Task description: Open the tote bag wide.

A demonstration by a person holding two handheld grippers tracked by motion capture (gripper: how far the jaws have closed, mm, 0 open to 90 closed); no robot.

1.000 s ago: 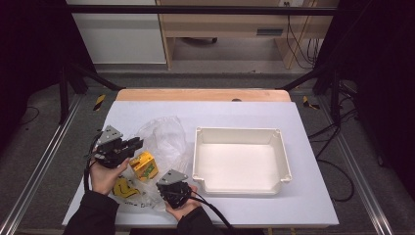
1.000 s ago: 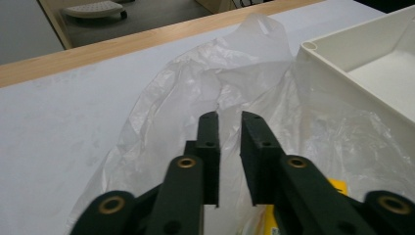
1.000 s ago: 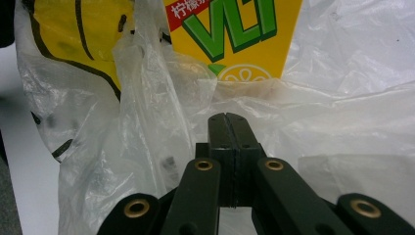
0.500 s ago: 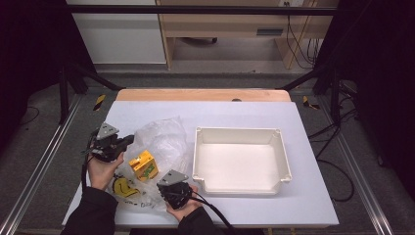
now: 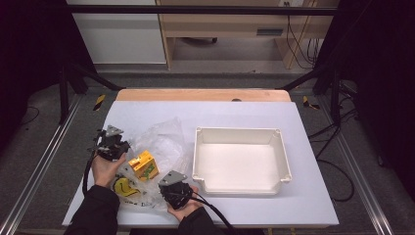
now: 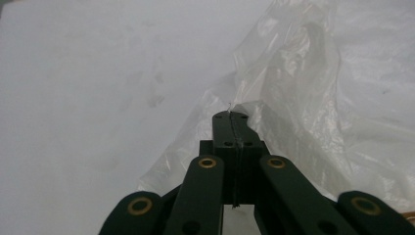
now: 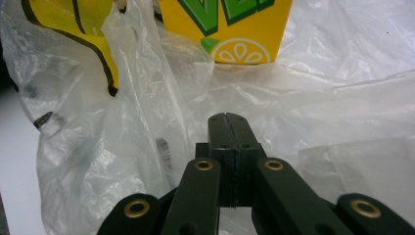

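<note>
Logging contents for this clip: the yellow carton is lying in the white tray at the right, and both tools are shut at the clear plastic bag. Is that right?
Not quite. The high view shows the yellow carton inside the clear plastic bag, left of the white tray, which holds nothing. The rest stands: the left tool and right tool are shut at the bag.

A white table top (image 5: 254, 115) carries a white, shallow rectangular tray (image 5: 241, 133) on its right half, set square to the edges, nothing inside. A strip of bare wood (image 5: 195, 95) runs along the far edge of the table. Metal rails (image 5: 44, 161) flank the table on both sides over grey floor. Yellow-and-black tape marks (image 5: 99, 101) sit on the floor at the far left and far right corners. Beyond stand a white cabinet (image 5: 117, 39) and a wooden desk (image 5: 230, 24), with cables (image 5: 293, 39) hanging at its right
</note>
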